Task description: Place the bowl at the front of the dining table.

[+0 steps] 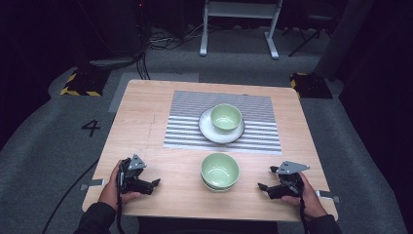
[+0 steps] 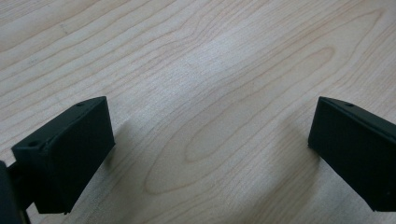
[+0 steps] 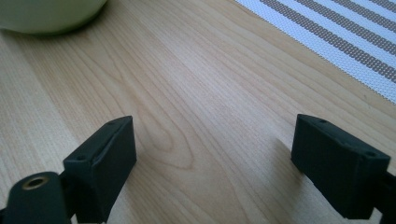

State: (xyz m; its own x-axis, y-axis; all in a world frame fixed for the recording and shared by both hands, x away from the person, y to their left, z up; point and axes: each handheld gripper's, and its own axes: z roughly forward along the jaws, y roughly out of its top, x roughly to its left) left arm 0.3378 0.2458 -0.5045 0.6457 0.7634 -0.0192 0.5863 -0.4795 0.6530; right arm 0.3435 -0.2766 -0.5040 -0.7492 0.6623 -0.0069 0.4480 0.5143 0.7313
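Left gripper [image 1: 146,185]: near bench [image 1: 146,126] corner, jaws wide, empty.
Right gripper [image 1: 267,188]: opposite corner, jaws wide, empty.
Near bowls [image 1: 220,170]: between grippers, seemingly two stacked.
Far bowl [image 1: 226,117]: on plate [image 1: 208,131], on striped mat [image 1: 185,105].

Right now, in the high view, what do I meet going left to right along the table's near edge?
Left gripper → stacked green bowls → right gripper, both grippers open on the bare wood.

A bowl [image 1: 226,117] sits on a plate [image 1: 210,132] on the placemat [image 1: 185,127]; nearer, seemingly stacked bowls [image 1: 220,171].
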